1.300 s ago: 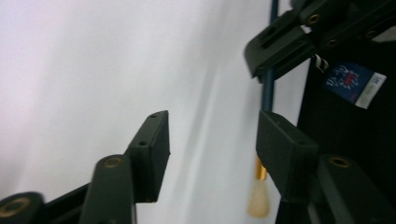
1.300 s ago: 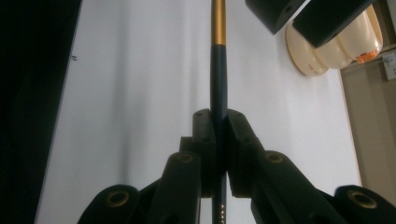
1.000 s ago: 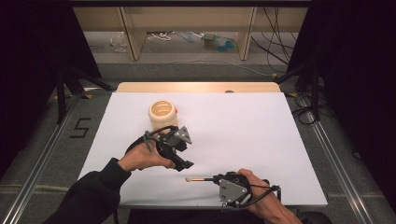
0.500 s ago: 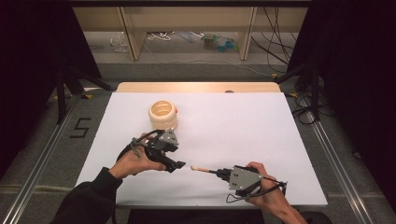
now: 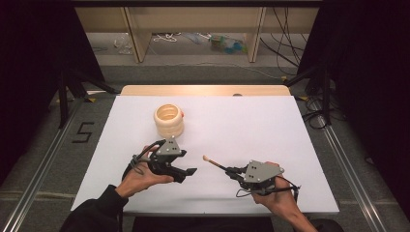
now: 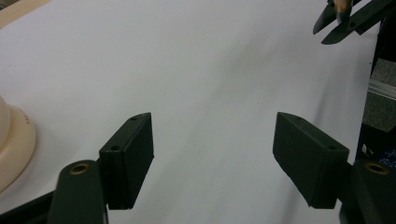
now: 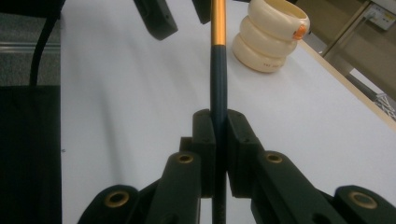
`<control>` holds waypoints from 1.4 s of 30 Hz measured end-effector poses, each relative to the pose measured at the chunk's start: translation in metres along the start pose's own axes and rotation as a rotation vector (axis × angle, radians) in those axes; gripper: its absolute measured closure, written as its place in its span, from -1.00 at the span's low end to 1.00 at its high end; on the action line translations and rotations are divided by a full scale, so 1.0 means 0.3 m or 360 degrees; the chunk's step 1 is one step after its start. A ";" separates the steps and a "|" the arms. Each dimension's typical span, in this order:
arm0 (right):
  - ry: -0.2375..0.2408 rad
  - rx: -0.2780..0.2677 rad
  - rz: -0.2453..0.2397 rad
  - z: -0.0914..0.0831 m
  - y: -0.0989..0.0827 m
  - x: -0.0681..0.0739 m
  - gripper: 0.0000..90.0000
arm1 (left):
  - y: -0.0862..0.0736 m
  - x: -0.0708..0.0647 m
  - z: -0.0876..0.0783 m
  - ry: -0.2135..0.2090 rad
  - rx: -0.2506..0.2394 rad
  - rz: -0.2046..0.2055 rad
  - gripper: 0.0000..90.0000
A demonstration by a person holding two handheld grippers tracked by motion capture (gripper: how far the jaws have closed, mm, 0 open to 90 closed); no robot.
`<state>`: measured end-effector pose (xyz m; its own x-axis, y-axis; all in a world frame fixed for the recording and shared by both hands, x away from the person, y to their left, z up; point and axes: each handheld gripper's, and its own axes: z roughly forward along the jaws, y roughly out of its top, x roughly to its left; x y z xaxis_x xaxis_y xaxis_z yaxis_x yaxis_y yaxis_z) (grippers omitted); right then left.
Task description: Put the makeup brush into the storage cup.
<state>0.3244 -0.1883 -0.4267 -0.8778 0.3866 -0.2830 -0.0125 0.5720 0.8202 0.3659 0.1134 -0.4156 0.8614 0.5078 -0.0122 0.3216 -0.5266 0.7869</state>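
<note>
— Since a second ago?
— Both hands drifted apart; my left gripper point(image 5: 189, 171) has just been opening, nothing between.
— And the brush point(image 7: 218, 70)?
— Clenched in my right gripper point(image 5: 231, 170): dark handle, gold band, pale tip point(image 5: 206, 158) above the table point(image 5: 270, 125), toward the cream holder point(image 5: 169, 121).

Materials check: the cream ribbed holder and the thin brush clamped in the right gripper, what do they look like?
Cream ribbed holder: probably glazed ceramic or hard plastic; smooth stacked rings with a soft sheen. Thin brush in the right gripper: dark handle, likely lacquered wood or plastic, with a shiny gold band that looks like metal and a pale tip, probably bristle.
</note>
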 end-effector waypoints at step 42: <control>0.0116 -0.0276 0.0406 0.127 0.030 -0.021 0.87 | 0.022 -0.062 -0.005 -0.0032 -0.0515 -0.0247 -0.39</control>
<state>0.3481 -0.1580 -0.4365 -0.8950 0.4452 -0.0258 0.1367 0.3290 0.9344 0.3513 0.1013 -0.4092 0.8206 0.5496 -0.1564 0.3107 -0.1994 0.9294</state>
